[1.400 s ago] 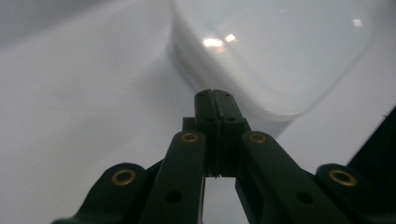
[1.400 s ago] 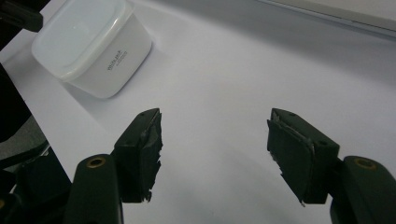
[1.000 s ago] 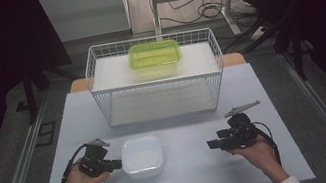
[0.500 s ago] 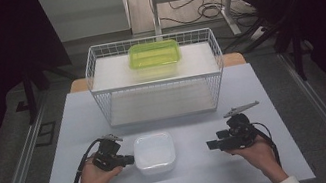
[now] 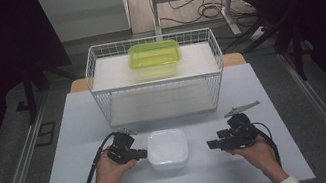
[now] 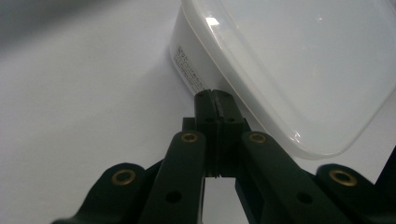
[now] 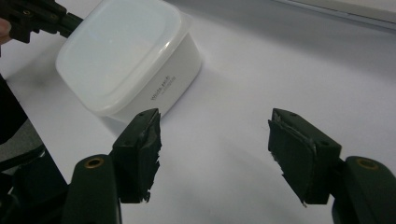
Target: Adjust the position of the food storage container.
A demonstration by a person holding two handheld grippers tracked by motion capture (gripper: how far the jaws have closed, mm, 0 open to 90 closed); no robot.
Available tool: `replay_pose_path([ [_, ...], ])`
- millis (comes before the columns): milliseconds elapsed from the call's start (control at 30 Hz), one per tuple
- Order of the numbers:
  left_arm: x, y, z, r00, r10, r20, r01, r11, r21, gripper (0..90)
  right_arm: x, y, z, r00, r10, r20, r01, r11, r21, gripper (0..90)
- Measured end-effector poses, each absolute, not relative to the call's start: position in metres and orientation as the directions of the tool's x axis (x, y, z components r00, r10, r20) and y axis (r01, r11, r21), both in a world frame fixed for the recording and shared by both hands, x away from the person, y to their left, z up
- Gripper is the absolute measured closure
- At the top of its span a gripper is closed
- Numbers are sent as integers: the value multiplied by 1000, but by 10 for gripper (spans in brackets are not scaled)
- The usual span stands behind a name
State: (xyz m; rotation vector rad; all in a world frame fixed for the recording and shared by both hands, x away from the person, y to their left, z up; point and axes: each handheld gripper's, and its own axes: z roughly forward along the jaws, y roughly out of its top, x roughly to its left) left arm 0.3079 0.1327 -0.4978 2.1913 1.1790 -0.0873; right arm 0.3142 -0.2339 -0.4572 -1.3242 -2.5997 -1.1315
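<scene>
Two grippers, one white container

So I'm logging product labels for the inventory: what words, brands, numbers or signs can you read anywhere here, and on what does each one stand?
No text here can be quoted letter for letter.
Side wall of the white lidded container: one short line of dark print, too blurred to read.
Another wall of that container, by the left gripper: a block of fine print in several lines, too small to read.
Green container in the wire basket: no lettering visible.

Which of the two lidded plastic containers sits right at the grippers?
The white lidded plastic container on the table, against the shut left gripper; the green lidded plastic container sits atop the white wire rack.
</scene>
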Motion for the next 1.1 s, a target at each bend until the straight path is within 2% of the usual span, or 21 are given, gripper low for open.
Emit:
replay_pose_path([
  [200, 307, 132, -496, 600, 716, -357, 768, -391, 507, 899, 314, -235, -456, -628, 712, 314, 709, 356, 609, 307],
  [400, 304, 151, -482, 579, 725, -372, 766, -328, 553, 868, 313, -239, -454, -608, 722, 331, 712, 311, 630, 260],
  [467, 301, 157, -476, 574, 727, -378, 761, -302, 575, 802, 313, -240, -453, -606, 719, 341, 713, 301, 633, 255],
  [500, 298, 161, -473, 569, 731, -377, 756, -284, 589, 737, 313, -240, -453, -606, 717, 345, 714, 300, 633, 255],
  [533, 295, 163, -470, 564, 735, -377, 754, -272, 598, 737, 313, -239, -453, -607, 713, 350, 716, 300, 630, 255],
  [633, 291, 171, -464, 546, 733, -405, 759, -227, 611, 541, 313, -238, -453, -611, 704, 363, 716, 295, 633, 249],
  [667, 291, 172, -463, 540, 734, -412, 761, -217, 611, 433, 313, -237, -454, -610, 696, 379, 719, 286, 633, 241],
  [733, 291, 174, -463, 531, 735, -422, 766, -203, 610, 367, 313, -236, -454, -611, 687, 394, 721, 277, 635, 239],
  [867, 292, 176, -465, 511, 730, -454, 783, -178, 596, 314, 312, -233, -454, -618, 662, 425, 722, 263, 640, 238],
  [1100, 290, 172, -465, 508, 712, -485, 789, -159, 593, 319, 311, -224, -455, -616, 646, 451, 723, 236, 650, 258],
])
